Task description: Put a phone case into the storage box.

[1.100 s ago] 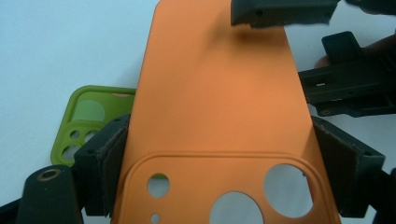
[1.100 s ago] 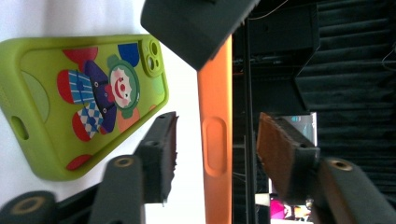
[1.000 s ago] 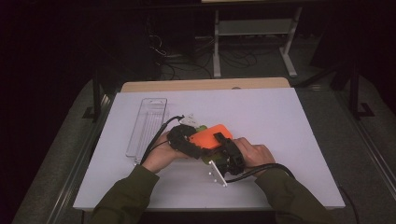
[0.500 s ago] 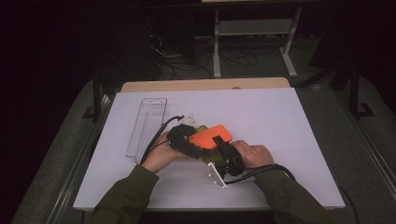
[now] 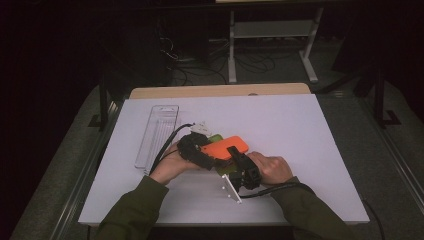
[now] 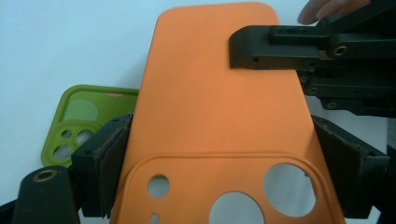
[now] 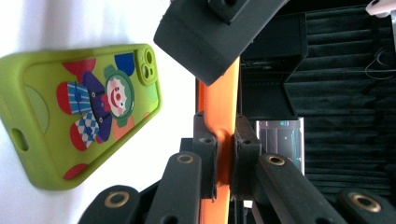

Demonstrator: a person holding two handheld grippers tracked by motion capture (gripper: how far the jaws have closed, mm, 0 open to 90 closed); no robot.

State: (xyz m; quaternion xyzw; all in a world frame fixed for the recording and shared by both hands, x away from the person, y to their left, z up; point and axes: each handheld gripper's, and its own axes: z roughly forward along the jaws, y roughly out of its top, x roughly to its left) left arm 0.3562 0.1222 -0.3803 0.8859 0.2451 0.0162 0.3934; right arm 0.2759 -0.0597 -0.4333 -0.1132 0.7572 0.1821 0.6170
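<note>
My right gripper [image 7: 224, 163] has just been closing, and its pads are now pinched flat on the orange phone case [image 6: 219, 126], whose thin edge runs straight up between them in the right gripper view. My left gripper [image 6: 224, 172] has just been opening: in its own view the two pads stand either side of the case at the camera-cutout end, the left one perhaps still brushing the edge, the right one with a sliver of white table beside it, so I read it as a loosened hold rather than a firm one, though the angle is too close for me to be sure of a gap. From above, both hands sit close together near the front of the white table [image 5: 300, 130], the case tilted up off the surface between the two grippers. What this means, as I judge it, is a handover: the case's weight is passing from my left to my right, and I can soon draw the left away. The green phone case [image 7: 84, 112] with its clown print lies flat on the table just to the left of my right gripper's jaws, untouched, and shows again beyond my left gripper's left pad. A clear plastic tray [image 5: 157, 132] lies well off to the left of my left hand [image 5: 170, 167].
</note>
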